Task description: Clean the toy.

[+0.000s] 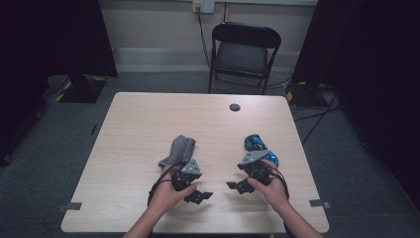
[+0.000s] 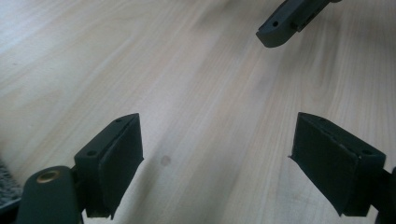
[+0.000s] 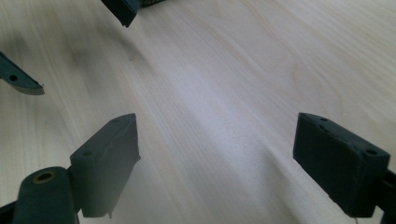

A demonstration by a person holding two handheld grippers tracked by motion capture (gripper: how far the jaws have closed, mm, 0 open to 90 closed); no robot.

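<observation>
High view first: nearest the person, both hands are hovering low over the pale wooden surface, the left claw and right claw pointing at each other across bare wood. Both are released, jaws spread wide, gripping nothing. Just beyond the left hand, a grey sock is lying crumpled; behind the right hand, a blue-and-black sock is resting. Farther back, a folding chair is standing.
</observation>
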